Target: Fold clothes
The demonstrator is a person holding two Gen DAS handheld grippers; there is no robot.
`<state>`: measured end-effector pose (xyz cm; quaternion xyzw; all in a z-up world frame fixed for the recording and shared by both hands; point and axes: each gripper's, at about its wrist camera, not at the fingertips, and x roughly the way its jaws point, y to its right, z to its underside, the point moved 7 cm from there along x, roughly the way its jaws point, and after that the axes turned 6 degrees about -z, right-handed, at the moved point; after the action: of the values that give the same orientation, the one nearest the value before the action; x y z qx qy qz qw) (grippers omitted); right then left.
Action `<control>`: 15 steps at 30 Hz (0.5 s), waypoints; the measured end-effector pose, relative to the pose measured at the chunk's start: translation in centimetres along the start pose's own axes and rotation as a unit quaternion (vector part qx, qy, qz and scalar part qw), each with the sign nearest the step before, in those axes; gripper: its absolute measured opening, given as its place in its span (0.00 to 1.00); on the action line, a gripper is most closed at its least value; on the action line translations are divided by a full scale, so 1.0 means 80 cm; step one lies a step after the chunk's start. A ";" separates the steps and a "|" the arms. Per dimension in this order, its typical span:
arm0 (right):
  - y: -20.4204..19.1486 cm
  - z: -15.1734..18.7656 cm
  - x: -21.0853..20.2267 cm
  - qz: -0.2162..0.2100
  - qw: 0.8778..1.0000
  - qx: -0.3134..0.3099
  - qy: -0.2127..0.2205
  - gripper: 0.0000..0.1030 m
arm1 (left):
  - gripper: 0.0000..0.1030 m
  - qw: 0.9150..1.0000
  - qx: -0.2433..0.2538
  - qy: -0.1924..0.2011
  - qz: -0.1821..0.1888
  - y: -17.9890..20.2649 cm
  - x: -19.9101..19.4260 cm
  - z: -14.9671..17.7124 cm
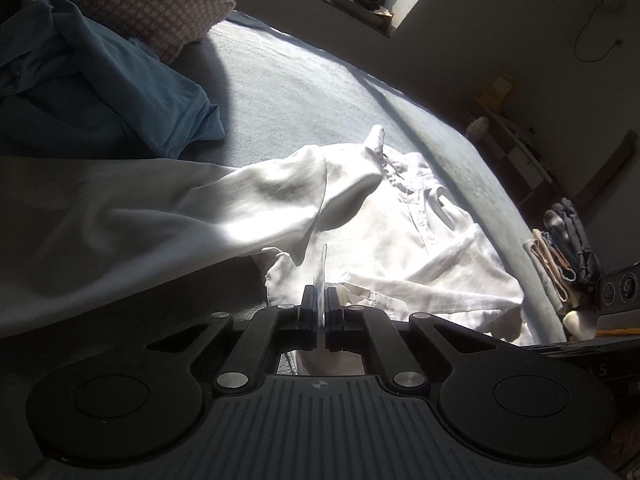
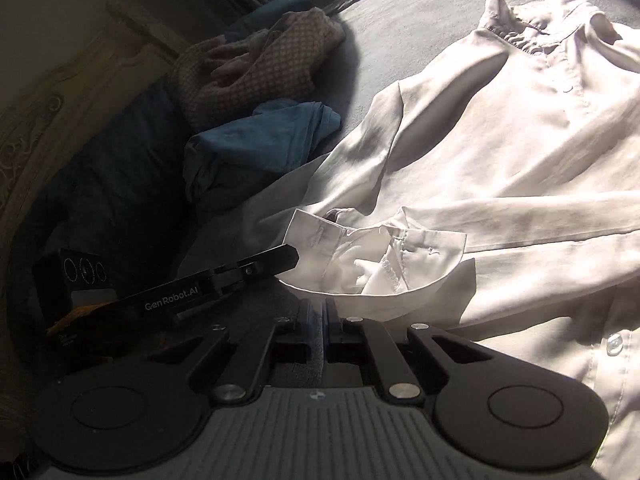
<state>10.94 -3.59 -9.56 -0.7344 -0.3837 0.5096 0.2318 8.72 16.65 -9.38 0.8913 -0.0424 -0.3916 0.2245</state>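
1. left wrist view: left gripper (image 1: 320, 307) has its jaws together, clamped on a thin edge of white fabric that rises between the pads.
2. white shirt (image 1: 420, 232) lies on the grey-blue bed (image 1: 280, 92), collar toward the far side, button placket facing up; sunlight falls across it.
3. one sleeve (image 1: 160, 216) stretches from the shoulder leftward, lifted a little above the bed, partly in shadow.
4. blue garment (image 1: 100, 92) is heaped at left, just beside a checked cloth (image 1: 140, 8) further back; both are apart from the shirt body.
5. right wrist view: right gripper (image 2: 319, 316) has its jaws drawn close, with only a narrow gap; no fabric is visible between them. it sits just beside the sleeve cuff (image 2: 380, 256), which lies open with its inner seam showing.
6. the left gripper's finger (image 2: 256, 266), marked "genrobot.ai", reaches in from the left and meets the left edge of that cuff.
7. same view: the shirt (image 2: 500, 128) is spread to the right, the second sleeve laid across its front; the blue garment (image 2: 256, 144) and checked cloth (image 2: 256, 68) are piled at upper left.
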 end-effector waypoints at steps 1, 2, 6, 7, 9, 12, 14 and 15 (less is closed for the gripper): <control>0.017 -0.007 -0.003 0.009 0.999 0.031 0.008 0.35 | 0.01 1.000 -0.007 0.000 0.000 -0.004 0.001 0.000; 0.034 -0.014 -0.006 0.018 0.998 0.062 0.016 0.40 | 0.01 1.000 -0.012 -0.001 0.001 -0.006 0.003 0.001; 0.088 -0.029 -0.001 0.049 0.987 0.152 0.022 0.41 | 0.01 1.000 -0.016 -0.004 0.002 -0.014 0.005 0.004; 0.095 -0.028 0.006 0.052 0.985 0.164 0.015 0.41 | 0.01 1.000 -0.015 -0.004 0.001 -0.015 0.005 0.005; 0.092 -0.028 0.016 0.043 0.986 0.160 0.014 0.40 | 0.01 1.000 -0.015 -0.004 0.001 -0.018 0.004 0.006; 0.086 -0.028 0.031 0.028 0.988 0.152 0.012 0.14 | 0.01 1.000 -0.018 -0.004 0.003 -0.022 0.004 0.007; 0.082 -0.028 0.041 0.018 0.989 0.147 0.011 0.01 | 0.01 1.000 -0.021 -0.003 0.001 -0.025 0.004 0.007; 0.080 -0.028 0.046 0.013 0.989 0.145 0.010 0.01 | 0.01 1.000 -0.023 -0.002 0.001 -0.026 0.003 0.007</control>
<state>15.81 -4.38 -15.50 -0.7033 -0.2941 0.5550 0.3330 8.28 18.27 -10.77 0.8851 -0.0346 -0.3944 0.2448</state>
